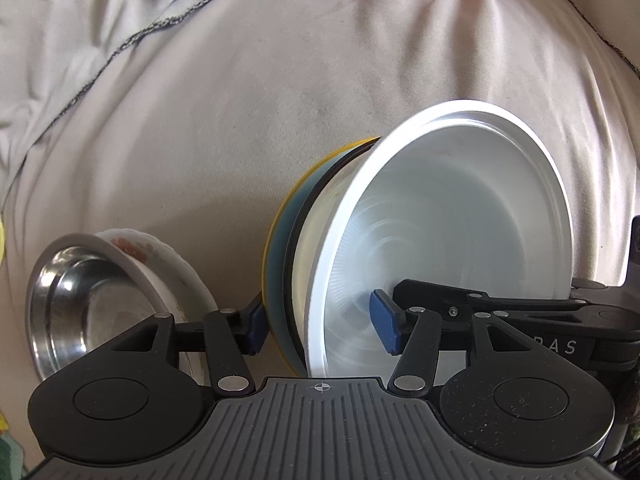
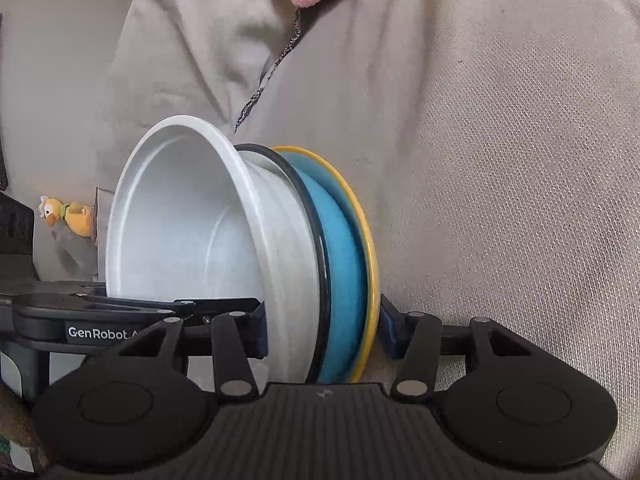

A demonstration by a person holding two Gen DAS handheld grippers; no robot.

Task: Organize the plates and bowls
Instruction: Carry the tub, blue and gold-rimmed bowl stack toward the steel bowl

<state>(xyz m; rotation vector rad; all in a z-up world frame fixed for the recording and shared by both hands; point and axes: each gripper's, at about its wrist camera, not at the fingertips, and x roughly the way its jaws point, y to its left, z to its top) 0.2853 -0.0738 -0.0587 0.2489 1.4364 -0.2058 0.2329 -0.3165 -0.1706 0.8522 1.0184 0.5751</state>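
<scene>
1. Left wrist view first: our left tongs [image 1: 324, 324] stand wide around the stack, the near blue pad beside the yellow plate [image 1: 269, 248], the far pad inside the white bowl [image 1: 452, 224] and clear of its wall. So no grip there.
2. Right wrist view: our right tongs [image 2: 324, 330] straddle the same stack, white bowl in a black-rimmed dish [image 2: 308, 216], then the blue plate [image 2: 340, 248] and yellow plate. Both pads look pressed against it, so we judge they hold it.
3. The stack sits on edge over the beige cloth [image 1: 240, 100], with a steel bowl [image 1: 76, 300] on a floral plate [image 1: 176, 264] just beside it.
4. To do this well, we keep the right squeeze steady and lower the stack flat before letting go, clear of the steel bowl.
</scene>
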